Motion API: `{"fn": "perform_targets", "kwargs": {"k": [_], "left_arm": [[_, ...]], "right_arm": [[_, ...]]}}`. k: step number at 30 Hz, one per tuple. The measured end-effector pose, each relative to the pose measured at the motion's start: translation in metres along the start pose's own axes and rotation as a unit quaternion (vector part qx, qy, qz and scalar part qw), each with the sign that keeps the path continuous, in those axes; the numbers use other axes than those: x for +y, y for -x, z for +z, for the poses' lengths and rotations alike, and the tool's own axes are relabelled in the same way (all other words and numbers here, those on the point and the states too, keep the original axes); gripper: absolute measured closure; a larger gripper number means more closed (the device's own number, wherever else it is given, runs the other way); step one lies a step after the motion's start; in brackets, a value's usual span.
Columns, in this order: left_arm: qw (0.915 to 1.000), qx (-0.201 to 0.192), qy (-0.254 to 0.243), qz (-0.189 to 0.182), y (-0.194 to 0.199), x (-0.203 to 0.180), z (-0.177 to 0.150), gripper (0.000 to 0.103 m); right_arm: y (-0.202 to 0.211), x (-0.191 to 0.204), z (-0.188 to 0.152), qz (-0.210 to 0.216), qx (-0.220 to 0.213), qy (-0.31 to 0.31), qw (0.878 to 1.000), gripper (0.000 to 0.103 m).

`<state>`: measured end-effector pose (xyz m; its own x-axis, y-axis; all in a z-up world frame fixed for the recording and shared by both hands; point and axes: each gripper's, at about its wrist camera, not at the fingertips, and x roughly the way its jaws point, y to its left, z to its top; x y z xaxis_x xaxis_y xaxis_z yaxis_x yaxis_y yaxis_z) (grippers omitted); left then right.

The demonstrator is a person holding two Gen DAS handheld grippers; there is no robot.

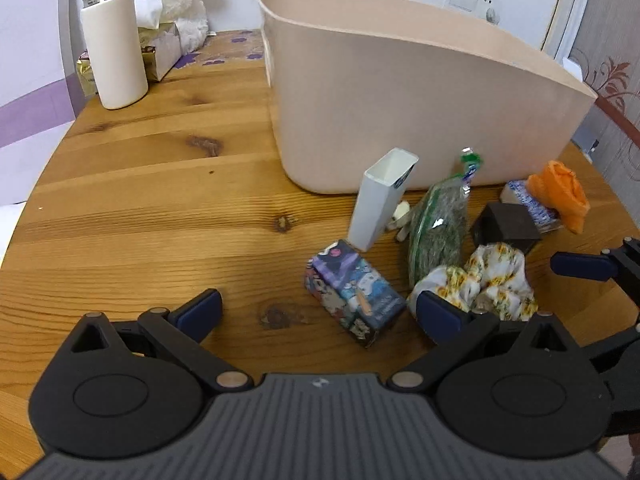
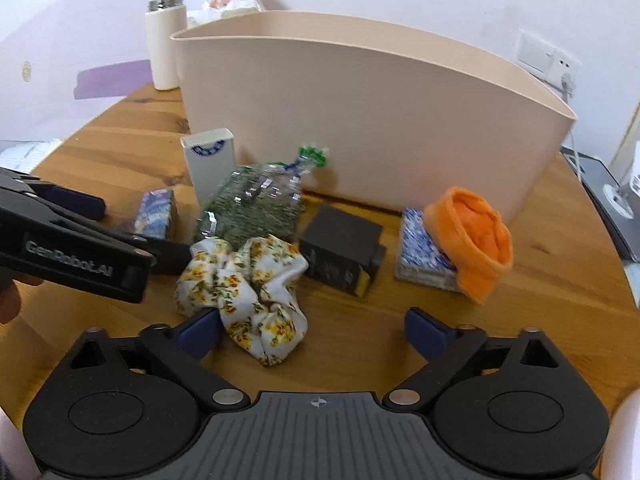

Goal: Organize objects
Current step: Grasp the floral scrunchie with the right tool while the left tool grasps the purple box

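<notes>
The tall beige plastic bin [image 1: 420, 92] walls off the far side of the round wooden table [image 1: 140, 200]. Its near wall is crowded by an upright white rectangular sleeve [image 1: 380, 196], a clear bag of green dried herbs [image 2: 256, 204], a black box [image 2: 340, 248] and an orange cloth [image 2: 472, 236]. Bare wood lies open to the bin's left, up to a cream bottle [image 1: 114, 48].

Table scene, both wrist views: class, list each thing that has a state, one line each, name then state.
Beige bin: upright, open-topped.
White box: standing, tilted.
Patterned box: lying down.
Floral scrunchie: crumpled, beside one right finger.
Green bag: lying, sealed.
Orange cloth: draped over the blue-patterned pack.
Left gripper: jaws open.
Right gripper: jaws open.
</notes>
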<state>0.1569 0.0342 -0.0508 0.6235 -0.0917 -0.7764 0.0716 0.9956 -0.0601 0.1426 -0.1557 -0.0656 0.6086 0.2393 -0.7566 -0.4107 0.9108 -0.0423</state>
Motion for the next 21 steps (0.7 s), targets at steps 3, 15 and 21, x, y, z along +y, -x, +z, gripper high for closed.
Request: {"fn": "perform_targets", "kwargs": {"k": [3,15,21], "left_arm": [[0.9999,-0.006,-0.010,0.005,0.000,0.000,-0.001,0.009],[0.9997,-0.023,0.001,-0.005,0.016,0.009,-0.004,0.077],[0.9987,-0.051,-0.006,-0.007,0.046,0.005,-0.011,0.077]], "right_arm": [[0.001,0.000,0.001,0.029,-0.011,-0.004,1.000,0.030],[0.014,0.007,-0.003,0.049,-0.034,0.014,0.998,0.095],[0.044,-0.010,-0.004,0.032,-0.069,-0.007,0.997,0.095]]}}
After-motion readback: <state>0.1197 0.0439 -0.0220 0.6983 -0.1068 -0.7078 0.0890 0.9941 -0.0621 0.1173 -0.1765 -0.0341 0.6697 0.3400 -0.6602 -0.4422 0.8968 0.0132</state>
